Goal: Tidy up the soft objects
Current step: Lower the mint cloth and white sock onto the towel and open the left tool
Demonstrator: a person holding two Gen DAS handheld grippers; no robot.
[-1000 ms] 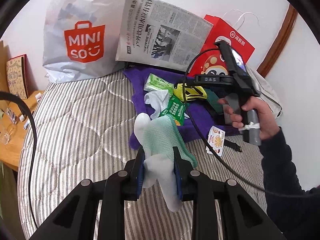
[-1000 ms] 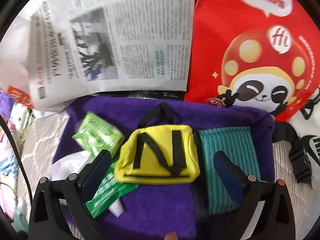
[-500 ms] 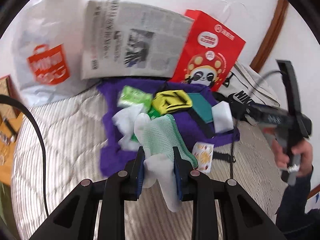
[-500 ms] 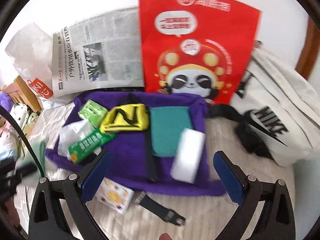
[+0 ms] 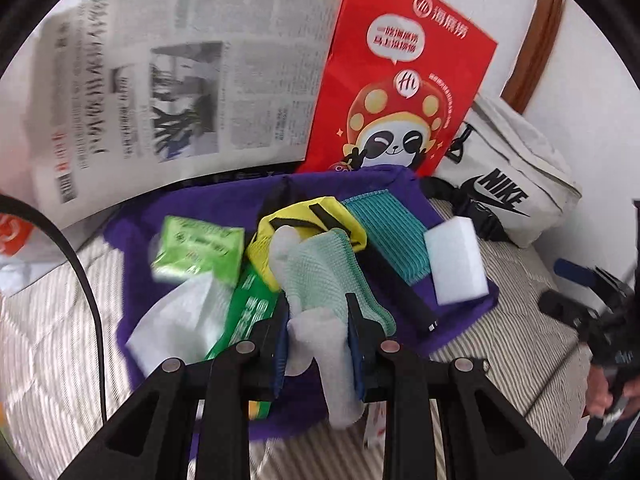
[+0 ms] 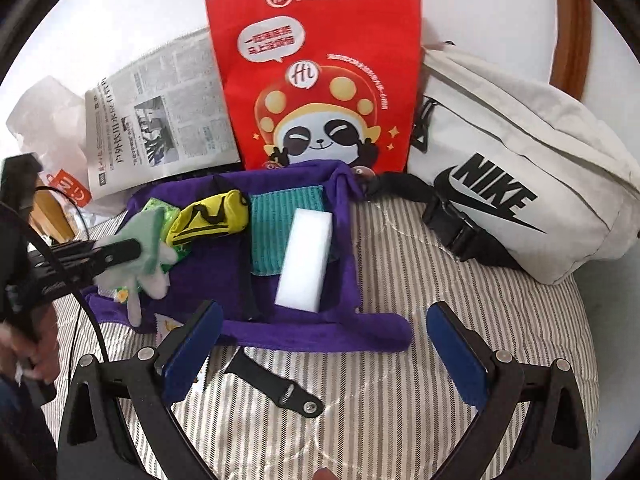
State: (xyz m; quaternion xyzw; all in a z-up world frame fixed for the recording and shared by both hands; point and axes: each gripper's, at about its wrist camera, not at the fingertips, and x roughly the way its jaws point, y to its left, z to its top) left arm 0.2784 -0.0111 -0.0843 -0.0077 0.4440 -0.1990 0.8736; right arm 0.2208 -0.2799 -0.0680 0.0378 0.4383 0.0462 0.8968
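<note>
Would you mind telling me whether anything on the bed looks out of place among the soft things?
A loose black strap lies on the striped mattress in front of the purple cloth, apart from everything gathered on it. A small printed sachet also sits half off the cloth's near edge. Nothing looks spilled or damaged.

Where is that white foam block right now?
In the right wrist view the white foam block lies mid-frame on the purple cloth, overlapping the teal cloth.
</note>
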